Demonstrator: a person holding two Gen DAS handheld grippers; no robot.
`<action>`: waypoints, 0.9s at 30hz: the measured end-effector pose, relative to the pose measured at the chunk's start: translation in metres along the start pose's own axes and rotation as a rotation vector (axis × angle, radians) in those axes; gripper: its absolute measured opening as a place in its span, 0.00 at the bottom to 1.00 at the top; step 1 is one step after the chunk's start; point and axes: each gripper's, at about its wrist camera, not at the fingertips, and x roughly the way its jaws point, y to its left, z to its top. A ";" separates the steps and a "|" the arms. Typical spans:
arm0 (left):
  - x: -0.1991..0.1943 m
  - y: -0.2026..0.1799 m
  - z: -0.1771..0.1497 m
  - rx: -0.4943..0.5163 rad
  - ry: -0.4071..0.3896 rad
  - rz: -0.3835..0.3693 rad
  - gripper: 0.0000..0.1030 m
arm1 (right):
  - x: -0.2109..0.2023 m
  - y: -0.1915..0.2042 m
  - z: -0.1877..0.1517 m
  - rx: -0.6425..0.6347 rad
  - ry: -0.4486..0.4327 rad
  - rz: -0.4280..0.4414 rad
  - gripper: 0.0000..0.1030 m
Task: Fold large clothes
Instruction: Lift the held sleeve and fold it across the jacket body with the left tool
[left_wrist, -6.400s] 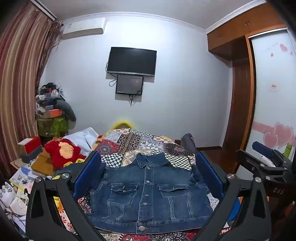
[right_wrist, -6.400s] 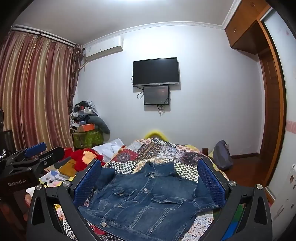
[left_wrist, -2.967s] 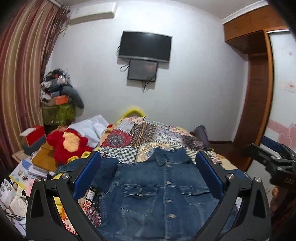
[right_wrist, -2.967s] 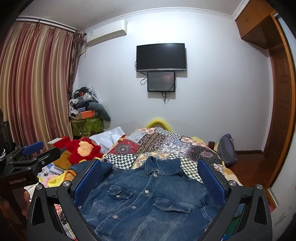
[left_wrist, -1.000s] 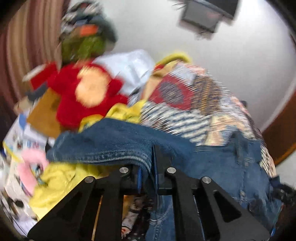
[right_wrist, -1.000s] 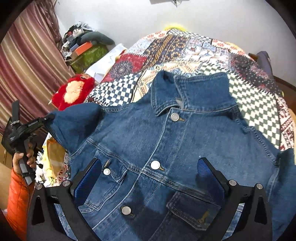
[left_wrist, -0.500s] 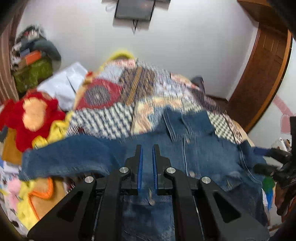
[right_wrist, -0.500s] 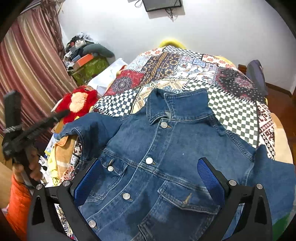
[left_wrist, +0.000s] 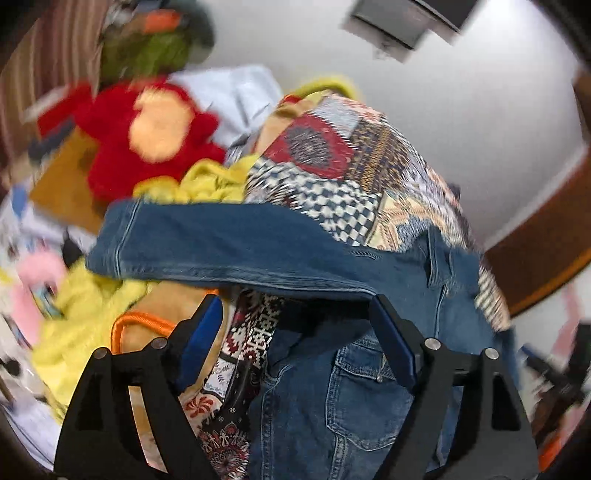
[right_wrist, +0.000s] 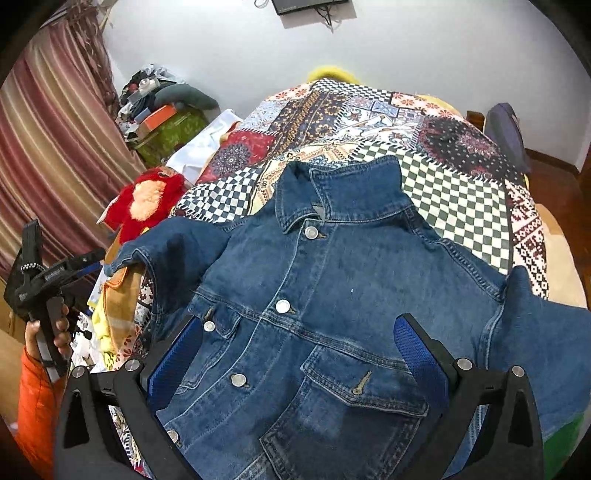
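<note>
A bed (right_wrist: 532, 236) carries everything here, spread with a patchwork cover (right_wrist: 373, 110) of checked, flowered and red patterned squares that reaches toward the far wall. A blue denim jacket (right_wrist: 332, 295) lies face up and buttoned on the near part of the cover, its collar toward the wall, one short sleeve reaching out past the bed's left edge and the other lying flat at the right. Along that left edge sit a red plush toy (right_wrist: 147, 199), a white cloth (right_wrist: 199, 144) beyond it and some yellow cloth (left_wrist: 210, 181) nearer, though whether these rest on the bed itself cannot be told.
</note>
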 end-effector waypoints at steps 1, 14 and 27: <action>0.003 0.010 0.002 -0.039 0.011 -0.024 0.79 | 0.003 0.000 0.000 0.002 0.004 0.000 1.00; 0.084 0.065 0.033 -0.226 0.040 -0.045 0.79 | 0.045 0.004 0.010 0.003 0.064 -0.010 1.00; 0.067 -0.002 0.055 0.225 -0.138 0.414 0.08 | 0.041 -0.003 0.009 0.002 0.057 -0.045 1.00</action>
